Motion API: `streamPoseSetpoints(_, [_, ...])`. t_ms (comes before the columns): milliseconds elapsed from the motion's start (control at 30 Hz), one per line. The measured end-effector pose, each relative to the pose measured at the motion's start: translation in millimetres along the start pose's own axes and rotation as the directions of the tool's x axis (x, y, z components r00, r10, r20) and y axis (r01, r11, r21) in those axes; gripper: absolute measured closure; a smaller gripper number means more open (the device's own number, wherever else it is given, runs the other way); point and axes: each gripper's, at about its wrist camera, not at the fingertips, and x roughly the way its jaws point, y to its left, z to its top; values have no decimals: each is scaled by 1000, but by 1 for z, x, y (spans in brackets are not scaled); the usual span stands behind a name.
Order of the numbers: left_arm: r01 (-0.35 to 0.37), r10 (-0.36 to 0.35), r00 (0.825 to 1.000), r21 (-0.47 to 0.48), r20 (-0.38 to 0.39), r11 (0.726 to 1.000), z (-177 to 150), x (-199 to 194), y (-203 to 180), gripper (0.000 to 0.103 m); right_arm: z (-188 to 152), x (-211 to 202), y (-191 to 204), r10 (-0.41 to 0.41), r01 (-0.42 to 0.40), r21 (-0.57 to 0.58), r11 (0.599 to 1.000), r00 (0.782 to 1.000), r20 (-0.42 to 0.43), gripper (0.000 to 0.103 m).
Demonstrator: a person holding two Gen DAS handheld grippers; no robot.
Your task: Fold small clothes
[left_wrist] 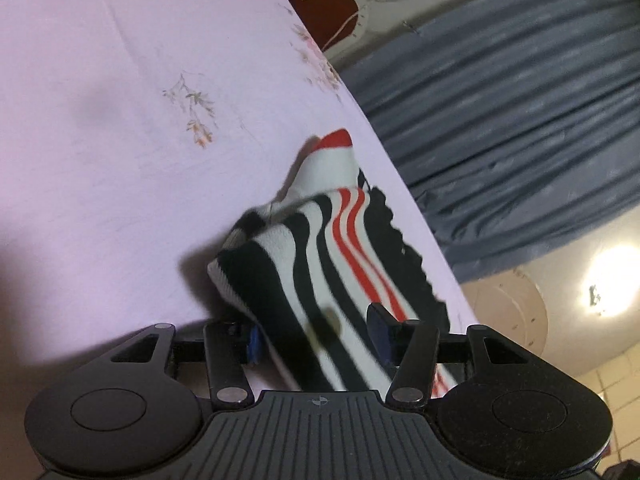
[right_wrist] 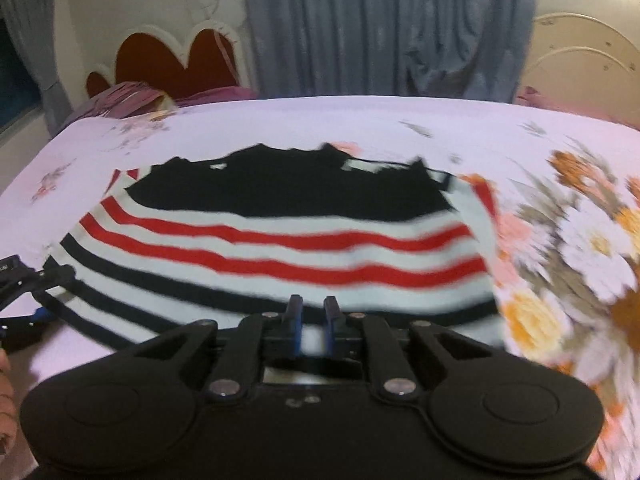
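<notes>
Striped knit garment (right_wrist: pixel 276 240), white with red and black bands and a solid black panel at its far edge, spread flat on a pale lilac bed sheet (right_wrist: pixel 320 120) printed with flowers. Folded corner of the same garment (left_wrist: pixel 320 248) lifted off the sheet (left_wrist: pixel 100 140) in the left wrist view, running back between the left gripper (left_wrist: pixel 316 336) fingers. Left fingers (left_wrist: pixel 382 322) set partway apart with the striped fabric lying between them; pad contact too blurred to tell whether grasping or released. Right gripper (right_wrist: pixel 312 310) poised at the near black-edged hem, its blue-padded fingers (right_wrist: pixel 295 312) drawn nearly together, a narrow slit between them, no cloth clearly pinched. Left gripper (right_wrist: pixel 24 280) just visible at the garment's left edge in the right wrist view. Behind the bed, grey-blue curtain (right_wrist: pixel 380 28) and red heart-shaped headboard (right_wrist: pixel 172 60)
</notes>
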Motion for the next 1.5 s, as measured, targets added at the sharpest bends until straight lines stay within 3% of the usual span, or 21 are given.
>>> streamPoseSetpoints(67, [-10,10,1000,-7,4,1000,0,8,1,66,13,15,10,15,-15,-25,1000,1000,-11,93])
streamPoseSetpoints(100, [-17,17,1000,-14,5,1000,0,12,1,88,19,23,15,19,-20,-39,999,1000,-19,93])
streamPoseSetpoints(167, [12,-12,1000,-54,1,998,5,16,4,90,28,36,25,26,-28,-63,998,999,-30,95])
streamPoseSetpoints(233, [93,-92,995,-8,25,996,6,4,-5,90,32,41,34,33,-35,-93,995,999,-27,95])
streamPoseSetpoints(300, [58,-59,998,35,7,998,5,4,-3,90,29,48,41,19,-24,-146,989,999,-37,96])
streamPoseSetpoints(367, [36,-36,999,7,-25,999,4,14,12,89,18,68,42,-28,9,-180,984,994,-107,98])
streamPoseSetpoints(433, [42,-42,999,-3,-19,999,3,16,11,87,10,67,44,-29,13,-209,978,997,-70,99])
streamPoseSetpoints(600, [10,-8,999,-74,32,997,-4,15,6,84,9,66,39,-10,-5,-199,980,997,-73,99])
streamPoseSetpoints(700, [-44,44,998,9,46,999,-4,16,-13,89,10,65,36,10,-24,-196,980,997,-72,99])
streamPoseSetpoints(800, [-42,32,997,137,77,990,-6,2,-46,90,13,67,33,29,-44,-202,978,997,-75,99])
streamPoseSetpoints(900, [-52,36,997,243,69,969,-13,0,-92,90,19,60,25,47,-59,-186,981,996,-71,101])
streamPoseSetpoints(933, [-46,30,998,282,63,958,-17,-1,-110,90,22,51,15,63,-69,-146,987,997,-46,97])
streamPoseSetpoints(1067, [-10,-3,1000,439,29,898,-43,7,-184,90,26,14,-51,121,-124,75,989,992,34,97])
streamPoseSetpoints(1233, [0,58,996,654,-67,756,-122,51,-260,90,26,-26,-135,79,-101,243,965,992,100,95])
streamPoseSetpoints(1333, [43,148,970,732,-194,680,-182,94,-272,89,23,-42,-175,44,-71,304,950,994,95,91])
streamPoseSetpoints(1367, [37,205,953,757,-223,653,-201,105,-273,85,20,-46,-185,45,-73,322,944,995,94,84])
streamPoseSetpoints(1400, [37,212,952,769,-221,638,-214,98,-273,70,17,-49,-195,56,-85,339,937,994,94,79])
streamPoseSetpoints(1433, [72,171,957,767,-232,638,-216,87,-274,63,14,-53,-202,63,-93,353,931,993,97,68])
streamPoseSetpoints(1467, [111,124,959,741,-254,662,-211,72,-274,61,12,-57,-207,66,-99,358,928,992,103,58])
streamPoseSetpoints(1500, [128,86,963,716,-255,687,-201,57,-274,61,11,-60,-209,77,-111,352,929,991,108,57])
